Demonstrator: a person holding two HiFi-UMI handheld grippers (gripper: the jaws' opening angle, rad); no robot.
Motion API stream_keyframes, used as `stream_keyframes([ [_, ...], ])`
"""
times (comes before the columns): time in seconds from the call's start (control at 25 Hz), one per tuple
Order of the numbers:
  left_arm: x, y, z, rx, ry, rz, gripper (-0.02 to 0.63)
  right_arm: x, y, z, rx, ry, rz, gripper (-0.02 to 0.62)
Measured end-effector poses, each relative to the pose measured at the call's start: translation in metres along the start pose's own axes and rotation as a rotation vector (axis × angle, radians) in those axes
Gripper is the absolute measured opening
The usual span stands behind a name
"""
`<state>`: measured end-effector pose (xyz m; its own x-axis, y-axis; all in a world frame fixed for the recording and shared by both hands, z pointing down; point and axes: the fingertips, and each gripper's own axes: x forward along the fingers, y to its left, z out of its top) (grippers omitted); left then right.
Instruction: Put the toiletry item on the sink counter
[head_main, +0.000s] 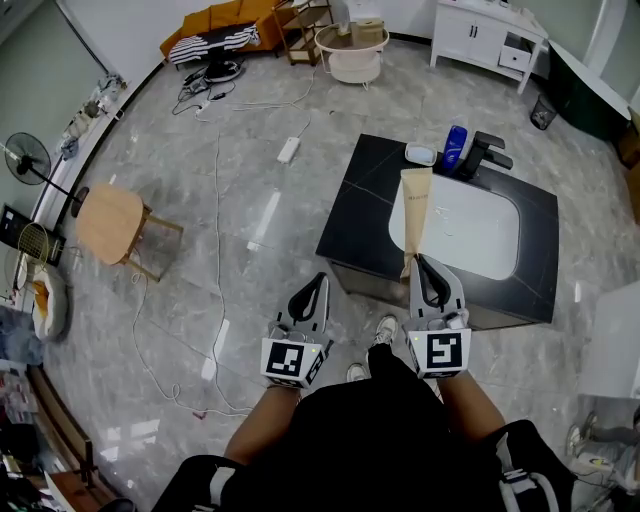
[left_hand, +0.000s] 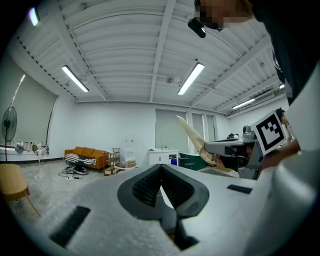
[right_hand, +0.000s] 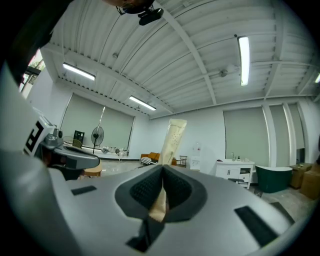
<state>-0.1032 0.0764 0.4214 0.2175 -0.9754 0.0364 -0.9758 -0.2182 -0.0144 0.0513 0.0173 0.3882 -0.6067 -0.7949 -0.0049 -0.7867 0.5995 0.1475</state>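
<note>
A tall cream tube (head_main: 415, 212) stands up from my right gripper (head_main: 424, 262), whose jaws are shut on its crimped lower end. In the right gripper view the tube (right_hand: 173, 139) rises from between the closed pads of that gripper (right_hand: 162, 171). The gripper hovers at the near edge of the black sink counter (head_main: 365, 215), by the white basin (head_main: 468, 228). My left gripper (head_main: 319, 280) hangs over the floor left of the counter, shut with nothing in it. The left gripper view shows its closed jaws (left_hand: 161, 169) and the tube (left_hand: 192, 135) off to the right.
On the counter's far side stand a blue bottle (head_main: 455, 147), a black faucet (head_main: 487, 152) and a white soap dish (head_main: 421, 155). A wooden stool (head_main: 110, 222), a fan (head_main: 25, 158) and floor cables (head_main: 218, 180) lie to the left. A white cabinet (head_main: 487, 35) stands at the back.
</note>
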Motion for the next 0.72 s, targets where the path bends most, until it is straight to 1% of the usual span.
stream_keyframes([
  [0.24,0.048,0.023,0.007,0.008,-0.005,0.015,0.011,0.047,-0.015,-0.012,0.022,0.035,0.03,0.008],
  [0.48,0.092,0.037,0.006,0.019,0.018,0.022,0.011,0.09,-0.037,-0.024,0.038,0.05,0.043,0.008],
  [0.72,0.13,0.048,0.011,0.036,0.024,0.033,0.011,0.118,-0.058,-0.035,0.058,0.063,0.051,0.008],
])
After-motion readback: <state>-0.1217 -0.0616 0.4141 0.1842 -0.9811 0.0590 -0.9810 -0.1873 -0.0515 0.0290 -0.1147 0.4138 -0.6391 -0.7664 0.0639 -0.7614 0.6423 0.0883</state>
